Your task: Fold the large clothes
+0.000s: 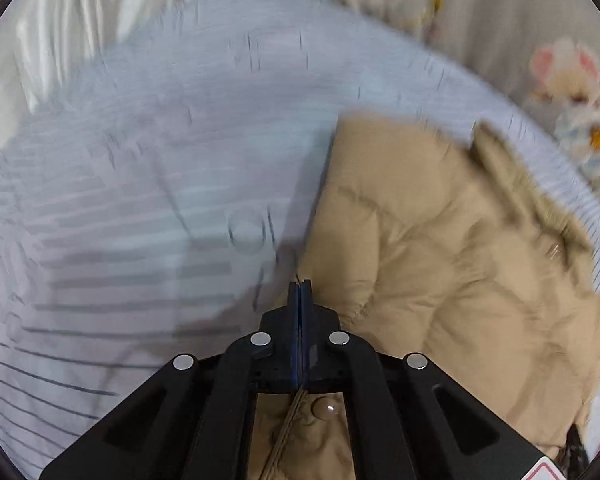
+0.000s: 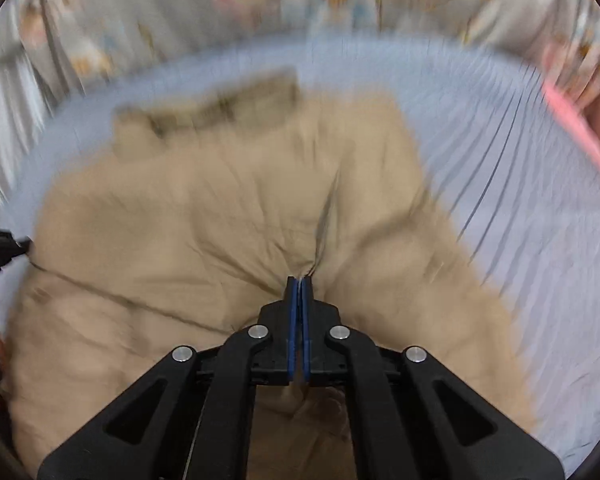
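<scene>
A tan padded jacket (image 1: 440,264) with a fur-trimmed hood (image 1: 516,184) lies on a bed with a light blue striped sheet (image 1: 148,184). My left gripper (image 1: 299,282) is shut on the jacket's front edge, and a seam and a snap button (image 1: 323,408) show beneath its jaws. In the right wrist view the jacket (image 2: 204,216) fills the middle with its hood (image 2: 220,108) at the far side. My right gripper (image 2: 299,279) is shut on a pinch of the tan fabric, and wrinkles fan out from its tip. Both views are motion-blurred.
Floral bedding (image 1: 572,92) borders the sheet at the far right, and white curtain-like folds (image 1: 72,12) stand at the far left. A pink edge (image 2: 580,132) runs along the sheet (image 2: 520,184) at the right. A black gripper part (image 2: 0,248) pokes in at the left edge.
</scene>
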A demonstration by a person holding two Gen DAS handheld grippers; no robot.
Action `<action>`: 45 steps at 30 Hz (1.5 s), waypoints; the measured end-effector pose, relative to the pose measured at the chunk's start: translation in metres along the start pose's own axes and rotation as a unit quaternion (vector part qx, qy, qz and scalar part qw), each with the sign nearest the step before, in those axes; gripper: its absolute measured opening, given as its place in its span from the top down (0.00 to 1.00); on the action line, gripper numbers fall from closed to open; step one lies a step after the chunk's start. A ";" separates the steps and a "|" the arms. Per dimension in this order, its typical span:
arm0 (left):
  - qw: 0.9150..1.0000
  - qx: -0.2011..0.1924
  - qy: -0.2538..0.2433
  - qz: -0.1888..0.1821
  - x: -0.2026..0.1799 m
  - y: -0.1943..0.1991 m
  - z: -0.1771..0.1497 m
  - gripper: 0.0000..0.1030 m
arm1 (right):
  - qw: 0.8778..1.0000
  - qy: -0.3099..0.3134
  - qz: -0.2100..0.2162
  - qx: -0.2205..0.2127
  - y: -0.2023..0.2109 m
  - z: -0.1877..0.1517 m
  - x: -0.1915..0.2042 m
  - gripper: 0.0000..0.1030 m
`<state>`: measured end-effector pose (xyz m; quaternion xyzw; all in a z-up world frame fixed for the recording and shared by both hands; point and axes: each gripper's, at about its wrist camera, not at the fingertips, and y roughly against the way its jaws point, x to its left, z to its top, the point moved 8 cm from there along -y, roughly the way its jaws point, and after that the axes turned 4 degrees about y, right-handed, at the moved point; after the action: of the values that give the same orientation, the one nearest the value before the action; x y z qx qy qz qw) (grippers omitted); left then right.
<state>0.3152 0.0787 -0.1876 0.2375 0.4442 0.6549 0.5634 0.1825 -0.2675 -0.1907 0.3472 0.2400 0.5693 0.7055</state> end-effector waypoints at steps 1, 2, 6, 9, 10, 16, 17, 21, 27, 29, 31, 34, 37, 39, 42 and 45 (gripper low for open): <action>1.000 -0.007 -0.011 0.011 -0.001 -0.003 -0.002 1.00 | 1.000 0.000 -0.002 -0.004 0.000 0.000 0.000 0.99; 0.999 -0.015 -0.021 0.023 -0.003 0.000 -0.002 1.00 | 1.000 0.005 -0.009 -0.006 0.004 0.003 0.002 0.99; 0.999 -0.025 -0.021 0.028 0.001 0.019 0.005 0.94 | 0.999 0.008 -0.024 -0.024 0.027 0.014 -0.002 0.97; 0.999 -0.040 -0.008 0.021 0.017 0.045 0.005 0.83 | 0.998 -0.010 -0.034 -0.059 0.058 0.023 -0.013 0.76; 0.999 -0.047 -0.002 0.021 0.022 0.055 0.005 0.78 | 0.997 -0.016 -0.035 -0.072 0.068 0.027 -0.016 0.68; 0.996 -0.077 -0.034 -0.032 -0.026 0.096 0.012 0.66 | 0.994 -0.004 0.041 -0.099 0.085 0.063 0.024 0.67; 0.995 -0.080 -0.044 -0.036 -0.039 0.098 0.012 0.65 | 0.994 0.011 0.048 -0.095 0.078 0.069 0.037 0.67; 0.992 -0.078 -0.094 -0.039 -0.095 0.078 0.001 0.65 | 0.995 0.056 0.032 -0.081 0.042 0.073 0.068 0.68; 0.987 -0.068 -0.144 0.022 -0.117 0.017 -0.027 0.62 | 0.997 0.076 0.009 -0.030 -0.016 0.036 0.075 0.68; 0.983 -0.085 -0.158 0.036 -0.116 0.014 -0.032 0.61 | 0.996 0.077 0.007 -0.038 -0.018 0.031 0.075 0.68; 0.980 -0.099 -0.168 0.047 -0.117 0.011 -0.035 0.60 | 0.996 0.076 0.004 -0.040 -0.018 0.029 0.076 0.68; 0.980 -0.099 -0.165 0.044 -0.115 0.009 -0.035 0.60 | 0.997 0.064 0.010 -0.043 -0.011 0.029 0.074 0.69; 0.981 -0.097 -0.162 0.037 -0.112 0.009 -0.034 0.60 | 0.997 0.030 0.008 -0.065 0.007 0.037 0.059 0.69; 0.981 -0.100 -0.162 0.037 -0.112 0.009 -0.034 0.60 | 0.998 0.010 0.000 -0.068 0.011 0.038 0.044 0.69; 0.981 -0.104 -0.162 0.037 -0.113 0.009 -0.035 0.60 | 0.999 0.004 -0.010 -0.037 -0.007 0.024 0.032 0.69; 0.980 -0.107 -0.162 0.036 -0.112 0.009 -0.036 0.59 | 0.999 0.009 -0.013 -0.038 -0.012 0.019 0.034 0.69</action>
<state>0.3092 -0.0390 -0.1766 0.2945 0.2653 0.6712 0.6264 0.2121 -0.2396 -0.1854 0.3119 0.2292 0.5719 0.7233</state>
